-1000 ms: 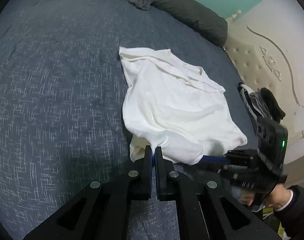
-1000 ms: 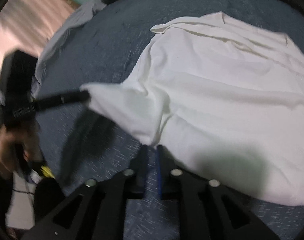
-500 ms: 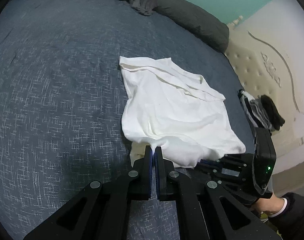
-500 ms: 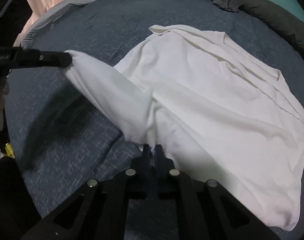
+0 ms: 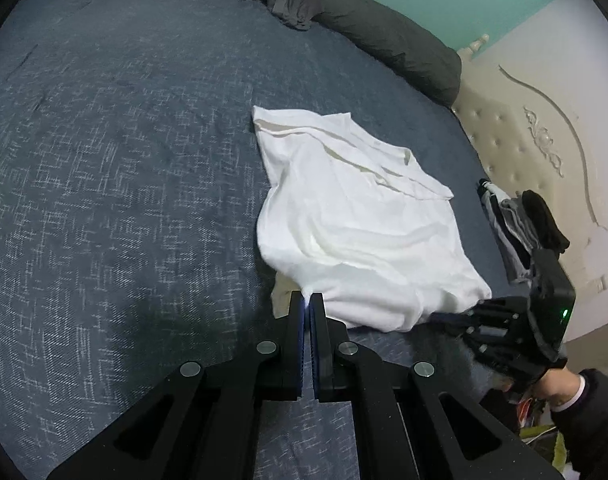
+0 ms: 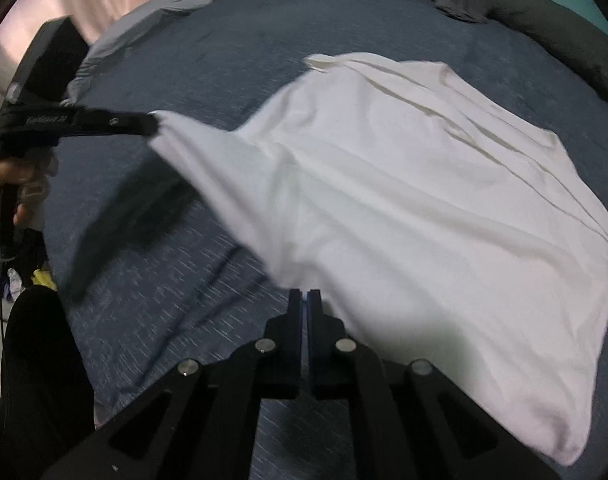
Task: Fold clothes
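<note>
The thin, limp white shirt (image 5: 360, 236) is sagging on the bed (image 5: 104, 160) while both tongs, left tongs (image 5: 307, 300) and right tongs (image 6: 305, 296), are pinching its near hem corners, the sensible hold.

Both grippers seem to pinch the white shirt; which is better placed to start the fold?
Probably left. The left gripper has its corner of the shirt lifted off the bed; the right gripper pinches the near edge lower.

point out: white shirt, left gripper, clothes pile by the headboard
white shirt (image 5: 360, 240): left wrist view, middle of the cloth.
left gripper (image 5: 306, 300): left wrist view, between the fingertips, shut on the shirt's near edge.
clothes pile (image 5: 520, 220): left wrist view, grey garment mid-pile.
</note>
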A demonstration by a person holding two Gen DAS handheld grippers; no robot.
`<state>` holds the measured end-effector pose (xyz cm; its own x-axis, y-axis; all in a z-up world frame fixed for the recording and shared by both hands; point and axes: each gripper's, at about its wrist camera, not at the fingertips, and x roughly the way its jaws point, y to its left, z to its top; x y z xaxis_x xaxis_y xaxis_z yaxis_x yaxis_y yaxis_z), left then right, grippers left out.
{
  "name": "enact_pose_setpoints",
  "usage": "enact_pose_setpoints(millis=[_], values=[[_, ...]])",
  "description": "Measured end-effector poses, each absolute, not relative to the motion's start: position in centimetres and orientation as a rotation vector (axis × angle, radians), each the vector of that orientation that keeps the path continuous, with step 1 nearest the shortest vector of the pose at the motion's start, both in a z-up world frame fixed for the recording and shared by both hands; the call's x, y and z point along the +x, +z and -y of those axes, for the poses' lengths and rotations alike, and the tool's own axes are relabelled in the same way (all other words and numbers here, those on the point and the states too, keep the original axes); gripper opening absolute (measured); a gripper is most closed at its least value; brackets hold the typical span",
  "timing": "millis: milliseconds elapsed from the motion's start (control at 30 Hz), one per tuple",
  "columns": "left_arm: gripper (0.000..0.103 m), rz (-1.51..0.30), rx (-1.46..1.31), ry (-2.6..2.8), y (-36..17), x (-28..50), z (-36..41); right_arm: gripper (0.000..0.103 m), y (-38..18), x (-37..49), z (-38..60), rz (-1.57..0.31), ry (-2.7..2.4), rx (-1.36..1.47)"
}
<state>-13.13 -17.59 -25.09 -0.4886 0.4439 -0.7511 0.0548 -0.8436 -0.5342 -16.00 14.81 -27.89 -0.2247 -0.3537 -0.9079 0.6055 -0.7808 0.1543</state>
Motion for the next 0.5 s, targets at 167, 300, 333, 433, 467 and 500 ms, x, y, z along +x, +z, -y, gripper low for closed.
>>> enact_pose_setpoints(millis=[167,300,333,433,467,500], values=[[0.002,0.754,-1.447,2.410,-25.6,-13.0,17.5,0.008,-28.2,-16.5,-16.8,-0.354,-2.080,1.441],[0.002,0.756,-1.450,2.415,-25.6,-13.0,17.6,0.031,-29.2,-16.3,-16.3,-0.471,-2.075,1.419],[0.002,0.754,-1.453,2.417,-25.6,-13.0,17.6,0.031,-29.5,-16.3,-16.1,-0.498,-2.074,1.415],[0.002,0.755,-1.460,2.419,-25.7,-13.0,17.7,0.010,-30.0,-16.4,-16.3,-0.520,-2.080,1.398],[0.002,0.760,-1.463,2.419,-25.8,-13.0,17.8,0.006,-30.1,-16.5,-16.5,-0.527,-2.077,1.397],[0.002,0.764,-1.467,2.420,-26.0,-13.0,17.9,0.005,-30.0,-16.5,-16.8,-0.521,-2.074,1.395]])
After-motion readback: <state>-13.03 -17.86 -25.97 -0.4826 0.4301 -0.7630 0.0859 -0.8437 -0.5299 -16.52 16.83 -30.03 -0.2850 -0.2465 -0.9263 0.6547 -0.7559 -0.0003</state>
